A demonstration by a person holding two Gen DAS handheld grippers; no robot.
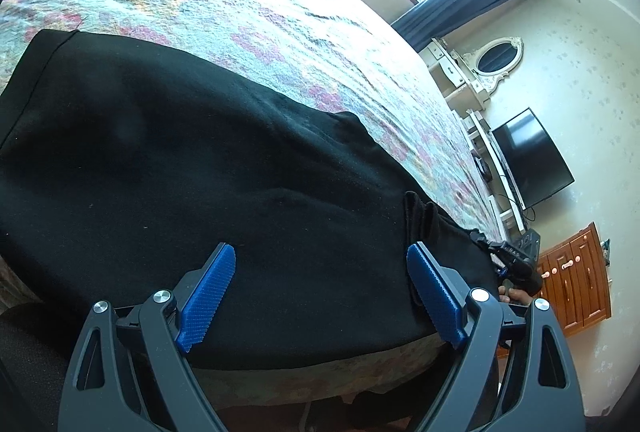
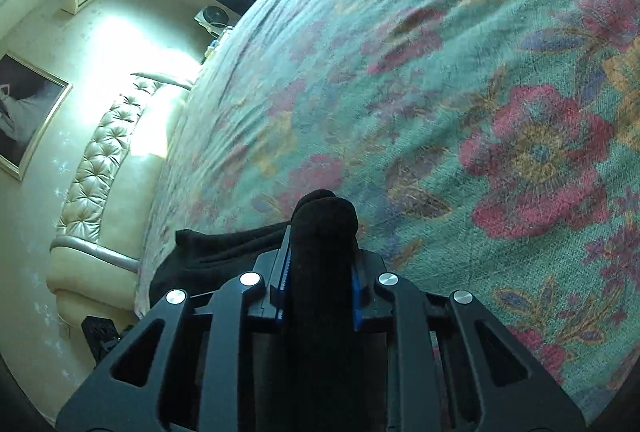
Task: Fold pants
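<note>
Black pants (image 1: 208, 159) lie spread flat on a floral bedspread (image 1: 224, 3), reaching the bed's near edge. My left gripper (image 1: 320, 272) hovers open over the near part of the pants, its blue pads (image 1: 208, 296) wide apart with nothing pinched between them. At the pants' right end I can see my right gripper (image 1: 516, 262) with a hand behind it. In the right wrist view, my right gripper (image 2: 322, 244) is shut on a bunched fold of the black pants (image 2: 324, 220), which sticks out past the fingertips. More black cloth (image 2: 216, 248) trails off to its left.
The floral bedspread (image 2: 460, 91) stretches ahead of the right gripper. A tufted cream headboard (image 2: 104, 159) and a framed picture (image 2: 28, 107) stand at one end of the bed. At the other end are a television (image 1: 532, 155), a white vanity with an oval mirror (image 1: 496, 57) and a wooden cabinet (image 1: 576, 284).
</note>
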